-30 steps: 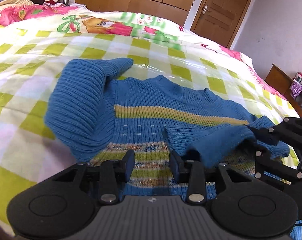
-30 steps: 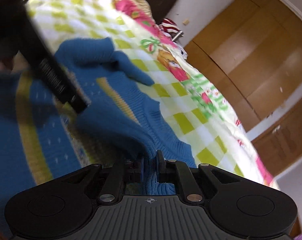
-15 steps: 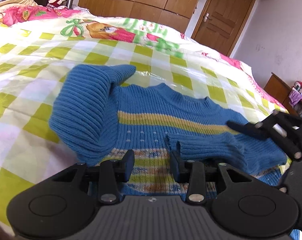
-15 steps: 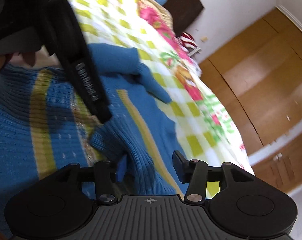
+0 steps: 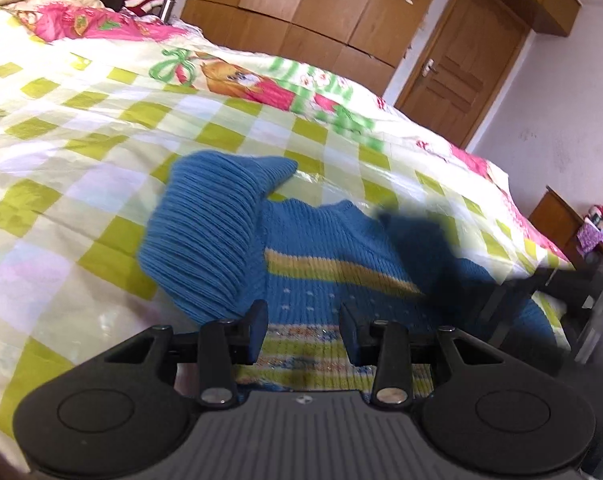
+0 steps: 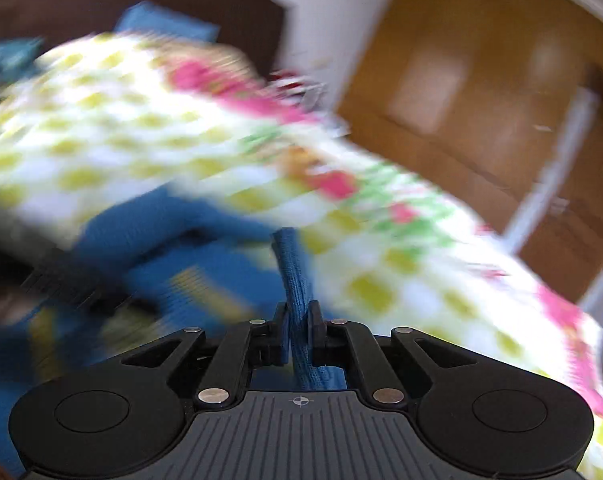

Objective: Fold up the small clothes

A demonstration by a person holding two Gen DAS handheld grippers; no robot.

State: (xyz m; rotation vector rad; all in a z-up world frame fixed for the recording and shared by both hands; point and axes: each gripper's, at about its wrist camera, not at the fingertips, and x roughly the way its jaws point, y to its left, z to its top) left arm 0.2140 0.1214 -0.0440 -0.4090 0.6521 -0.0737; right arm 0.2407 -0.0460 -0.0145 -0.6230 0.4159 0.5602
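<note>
Bedroom, checked green bedspread [image 5: 101, 152]. My blue sweater [image 5: 321, 272] lies flat mid-bed, one sleeve [image 5: 213, 232] folded in. My right gripper [image 6: 299, 336] is closing, pads pinching the other sleeve [image 6: 297, 280]. My left gripper [image 5: 301, 334] hovers half-open over the hem, holding nothing. I reckon the body fold's left.

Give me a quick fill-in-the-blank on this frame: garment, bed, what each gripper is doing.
1. The blue knit sweater lies on a bedspread checked in white and ____.
2. The right gripper has its fingers closing, with a fold of ____ knit between them.
3. The left gripper hangs over the sweater's striped hem with ____ between its fingers.
4. The closed door beyond the bed is made of ____.

Missing words: green; blue; nothing; wood
</note>
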